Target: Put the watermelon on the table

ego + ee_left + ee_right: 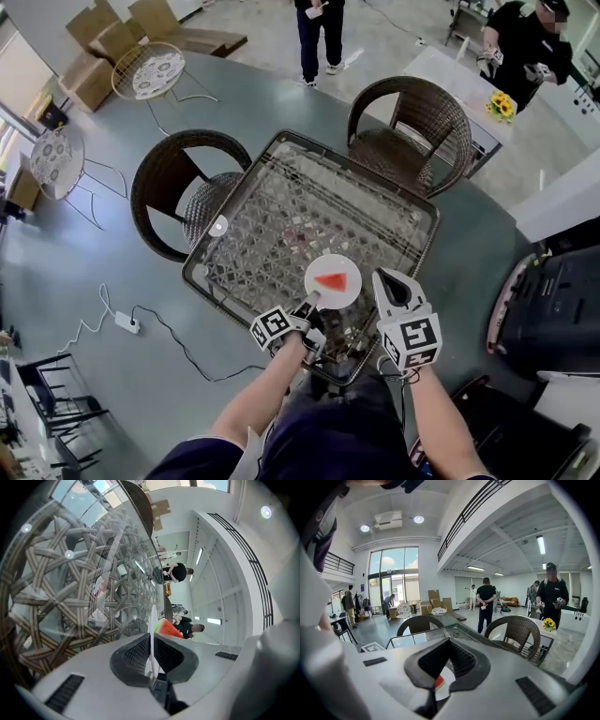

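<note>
The table has a clear, glossy glass top that throws reflections, laid over a coarse tan wicker lattice inside a dark, smooth frame. Near its six o'clock edge lies a plate, white, smooth and slightly shiny, bearing the watermelon with matt red flesh. The chairs at ten o'clock and one o'clock of the table are dark brown woven wicker, rough and matt. The left gripper and right gripper look like matt pale-grey plastic, with black ribbed pads. The floor is smooth grey with a dull sheen, and plain brown cardboard boxes stand at eleven o'clock.
</note>
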The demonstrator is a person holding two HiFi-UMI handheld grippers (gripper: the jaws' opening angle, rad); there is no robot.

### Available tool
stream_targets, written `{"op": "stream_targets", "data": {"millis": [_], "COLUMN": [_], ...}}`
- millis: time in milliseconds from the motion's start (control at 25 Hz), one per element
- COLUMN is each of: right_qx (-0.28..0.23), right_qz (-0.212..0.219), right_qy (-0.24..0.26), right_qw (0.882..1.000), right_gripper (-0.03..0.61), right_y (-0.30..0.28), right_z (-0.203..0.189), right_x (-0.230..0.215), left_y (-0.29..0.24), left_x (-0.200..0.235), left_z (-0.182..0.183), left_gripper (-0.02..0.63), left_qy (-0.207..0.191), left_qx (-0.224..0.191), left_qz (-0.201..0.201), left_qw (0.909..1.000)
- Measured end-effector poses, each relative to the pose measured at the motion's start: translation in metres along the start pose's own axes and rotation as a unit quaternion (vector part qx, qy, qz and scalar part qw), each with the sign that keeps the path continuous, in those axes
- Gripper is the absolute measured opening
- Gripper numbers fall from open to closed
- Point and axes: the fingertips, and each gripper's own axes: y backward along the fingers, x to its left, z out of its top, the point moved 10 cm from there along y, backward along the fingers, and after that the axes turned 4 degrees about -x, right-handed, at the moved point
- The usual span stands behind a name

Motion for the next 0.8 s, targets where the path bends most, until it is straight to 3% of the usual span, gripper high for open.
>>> {"op": "stream_targets", "data": {"millis": [440, 800], "right_qx": [0.001, -0.001], "right_qz": [0.000, 0.000], "right_qy": [-0.004, -0.008], "right_qw": [1.000, 1.000], "right_gripper": [0.002, 0.002], "right_y": [0.0015, 0.0032], "right_z": [-0.0019, -0.0051], "right_x": [-0.0029, -0.0060], "left_y": [-0.0006, -0.0022], "left_x": [0.0044, 0.0049], "left_z": [-0.0039, -0.0062], "left_gripper": [0.014, 0.014], "left_qy": [0.002, -0.004], "left_qx": [0.000, -0.010], "left_qz": [0.017, 0.052], "left_qw": [0.9999, 0.9986]}}
